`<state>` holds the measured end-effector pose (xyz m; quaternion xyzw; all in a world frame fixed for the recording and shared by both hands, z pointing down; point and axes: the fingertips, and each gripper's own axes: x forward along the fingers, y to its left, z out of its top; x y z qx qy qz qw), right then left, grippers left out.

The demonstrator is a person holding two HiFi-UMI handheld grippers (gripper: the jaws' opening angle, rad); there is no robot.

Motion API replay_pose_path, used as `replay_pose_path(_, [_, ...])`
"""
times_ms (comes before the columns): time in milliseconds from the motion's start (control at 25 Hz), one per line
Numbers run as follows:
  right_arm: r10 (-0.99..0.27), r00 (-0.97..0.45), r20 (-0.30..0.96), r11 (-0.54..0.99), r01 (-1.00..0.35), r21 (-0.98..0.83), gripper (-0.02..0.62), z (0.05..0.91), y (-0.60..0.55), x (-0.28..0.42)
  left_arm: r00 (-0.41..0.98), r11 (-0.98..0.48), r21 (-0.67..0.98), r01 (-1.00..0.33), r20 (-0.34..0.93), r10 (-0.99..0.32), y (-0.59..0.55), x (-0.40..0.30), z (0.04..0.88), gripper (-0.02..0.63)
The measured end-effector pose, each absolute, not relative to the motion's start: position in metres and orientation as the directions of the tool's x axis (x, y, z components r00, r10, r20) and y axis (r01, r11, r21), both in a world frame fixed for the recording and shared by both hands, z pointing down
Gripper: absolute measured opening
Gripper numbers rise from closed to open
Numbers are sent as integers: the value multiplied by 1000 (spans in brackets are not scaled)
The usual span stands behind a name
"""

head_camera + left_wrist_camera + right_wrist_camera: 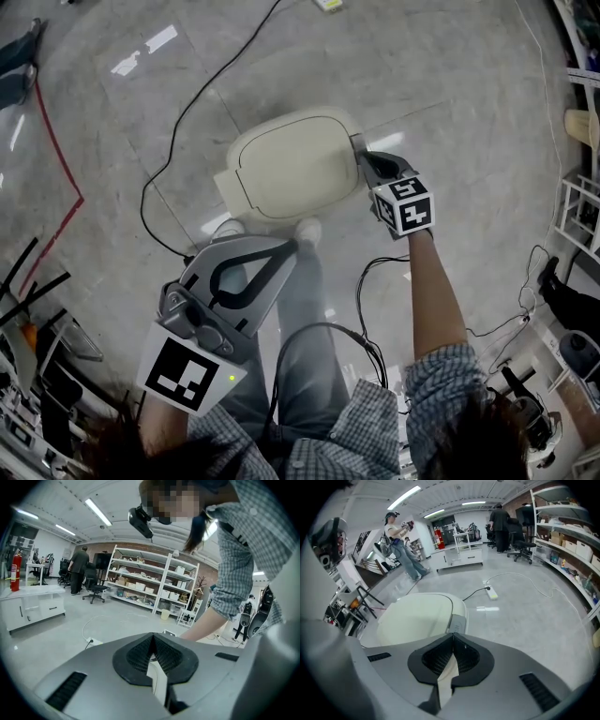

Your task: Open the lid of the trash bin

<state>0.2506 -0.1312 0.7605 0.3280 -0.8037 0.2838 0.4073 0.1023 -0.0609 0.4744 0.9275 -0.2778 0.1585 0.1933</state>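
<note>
The trash bin (295, 167) stands on the floor in front of me, its cream lid (417, 618) down and flat. A grey latch strip (457, 623) runs along the lid's right edge. My right gripper (362, 153) is shut, with its tips at that right edge beside the latch; I cannot tell if they touch it. In the right gripper view the jaws (453, 635) meet just above the latch with nothing held. My left gripper (289, 246) is shut and empty, held near my legs short of the bin. In its own view the left gripper (153, 637) points up into the room.
A black cable (187, 112) loops across the floor left of the bin, and a red line (56, 141) lies farther left. Stands and gear (37, 319) crowd the lower left, and racks (581, 206) the right. A power strip (491, 592) lies beyond the bin. Shelves (567, 531) line the wall.
</note>
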Motion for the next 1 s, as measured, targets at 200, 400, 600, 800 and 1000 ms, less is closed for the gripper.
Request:
replay_pose_path(200, [-287,-443,849,644,-745,-171,21,763,-131,248,773,-748,262,-610,404,-488,-64,93,463,-2])
replay_pose_path(400, [-291,-444,847,635,-752,-176,21,764,-132,250,779,-761,245,-600,393,-488,-66,94,453,-2])
replay_pose_path(600, [-304,-436,847,620,-766,-171,20,762,-131,251,775,-763,233,-603,398,-491,-63,92,452,-2])
replay_pose_path(800, [-318,-423,849,611,-776,-158,21,761,-131,251,770,-760,229,-609,399,-497,-59,87,452,-2])
replay_pose_path(1000, [-335,-416,845,546,-817,-186,21,759,-131,251,767,-761,218,-611,399,-502,-57,83,452,-2])
